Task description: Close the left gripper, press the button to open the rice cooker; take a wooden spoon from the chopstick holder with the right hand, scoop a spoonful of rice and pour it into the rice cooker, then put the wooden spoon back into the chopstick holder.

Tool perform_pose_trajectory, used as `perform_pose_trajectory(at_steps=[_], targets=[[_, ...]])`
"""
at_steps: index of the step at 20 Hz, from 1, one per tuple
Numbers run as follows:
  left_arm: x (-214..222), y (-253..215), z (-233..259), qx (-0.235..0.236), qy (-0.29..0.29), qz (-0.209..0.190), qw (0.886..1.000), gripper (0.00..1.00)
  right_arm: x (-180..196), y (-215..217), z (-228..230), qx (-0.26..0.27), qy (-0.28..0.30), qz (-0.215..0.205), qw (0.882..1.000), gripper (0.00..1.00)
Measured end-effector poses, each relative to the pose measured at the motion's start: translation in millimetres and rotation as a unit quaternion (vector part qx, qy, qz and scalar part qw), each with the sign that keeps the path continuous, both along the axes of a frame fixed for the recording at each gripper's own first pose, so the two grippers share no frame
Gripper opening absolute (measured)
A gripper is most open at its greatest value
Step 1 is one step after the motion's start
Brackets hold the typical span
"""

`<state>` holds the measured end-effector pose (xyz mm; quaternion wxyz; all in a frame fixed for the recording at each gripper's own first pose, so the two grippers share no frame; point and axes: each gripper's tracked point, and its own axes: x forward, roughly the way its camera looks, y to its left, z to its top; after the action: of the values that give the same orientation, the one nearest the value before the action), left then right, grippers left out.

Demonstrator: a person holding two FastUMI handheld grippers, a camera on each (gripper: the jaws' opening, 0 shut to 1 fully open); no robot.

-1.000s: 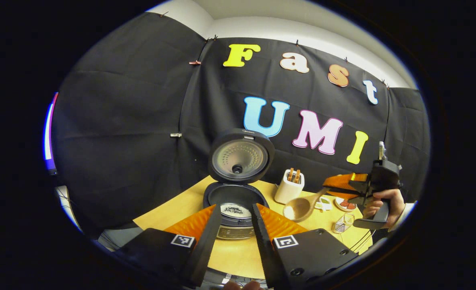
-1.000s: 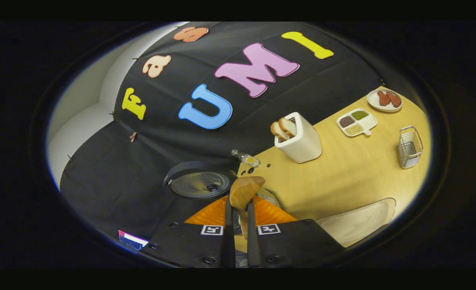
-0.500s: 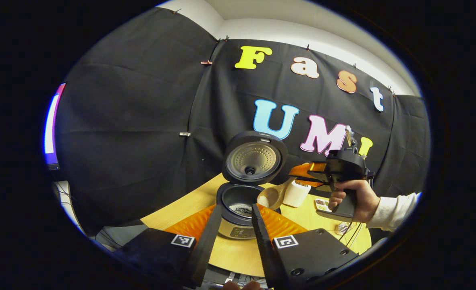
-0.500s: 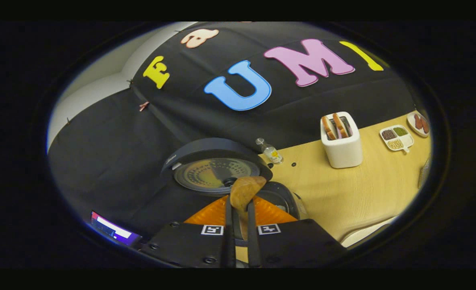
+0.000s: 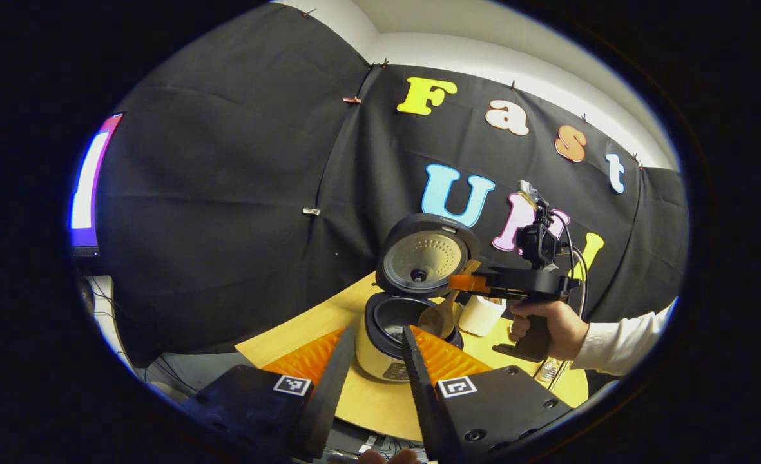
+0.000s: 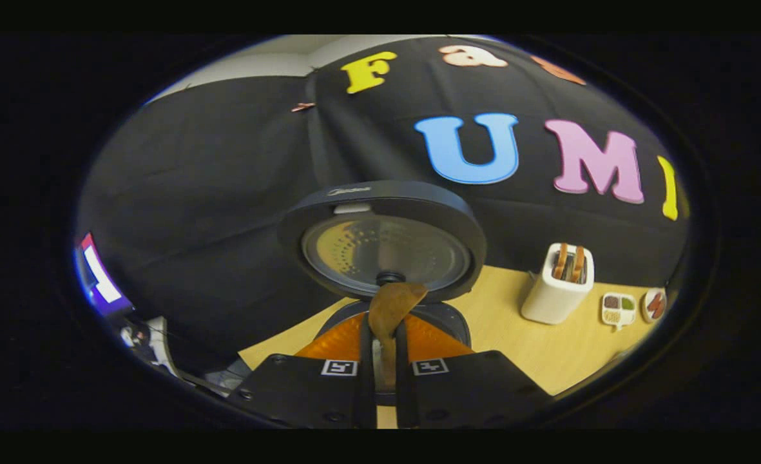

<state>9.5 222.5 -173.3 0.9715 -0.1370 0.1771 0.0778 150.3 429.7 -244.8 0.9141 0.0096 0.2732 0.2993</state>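
My right gripper (image 6: pixel 380 345) is clamping the wooden spoon (image 6: pixel 390 309) by its handle, both fingers nearly together against it. In the left gripper view the spoon's bowl is hanging over the open pot of the rice cooker (image 5: pixel 398 322), whose lid is standing upright behind it. I cannot tell whether any rice is lying in the bowl. My left gripper (image 5: pixel 372 351) is holding nothing, fingers parted, short of the cooker above the wooden table (image 5: pixel 380 403).

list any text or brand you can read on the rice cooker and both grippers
rice cooker lid: small brand mark on its rim, too blurred to read.
rice cooker front panel: print too small to read.
left gripper, right gripper: square coded markers, no words.
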Motion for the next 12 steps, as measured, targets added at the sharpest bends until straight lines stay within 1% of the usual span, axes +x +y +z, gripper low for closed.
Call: perform_pose_trajectory(at_steps=[1,2,5,7,8,9,10,11,12], targets=[[-1.1,3.0,-0.1,-0.001,-0.001,0.003,1.000,0.57,-2.8,3.8,1.2,-0.010,-0.012,0.012,1.000,0.21],[-3.1,3.9,-0.7,-0.003,0.000,0.004,1.000,0.57,-4.9,6.8,1.5,-0.020,-0.023,0.021,0.999,0.12],[-5.3,6.6,1.9,-0.002,-0.003,0.006,1.000,0.57,-8.7,6.3,2.0,-0.056,-0.060,0.041,0.996,0.12],[-7.0,5.3,1.6,-0.003,-0.003,0.005,1.000,0.57,-14.3,10.1,3.4,-0.073,-0.083,0.065,0.992,0.12],[-7.0,3.6,-0.1,-0.003,-0.001,0.005,1.000,0.57,-18.3,11.9,4.5,-0.076,-0.091,0.074,0.990,0.20],[-7.2,2.3,0.2,-0.004,0.000,0.004,1.000,0.57,-21.8,12.4,6.1,-0.077,-0.094,0.080,0.989,0.12],[-7.6,0.2,1.3,-0.004,-0.001,0.003,1.000,0.57,-24.7,11.8,10.4,-0.076,-0.100,0.081,0.989,0.16],[-7.4,-0.9,3.3,-0.001,-0.002,0.002,1.000,0.57,-25.8,9.9,15.7,-0.073,-0.107,0.078,0.988,0.16],[-8.8,-2.6,5.4,0.002,-0.002,0.000,1.000,0.57,-25.0,7.6,20.5,-0.066,-0.107,0.073,0.989,0.12]])
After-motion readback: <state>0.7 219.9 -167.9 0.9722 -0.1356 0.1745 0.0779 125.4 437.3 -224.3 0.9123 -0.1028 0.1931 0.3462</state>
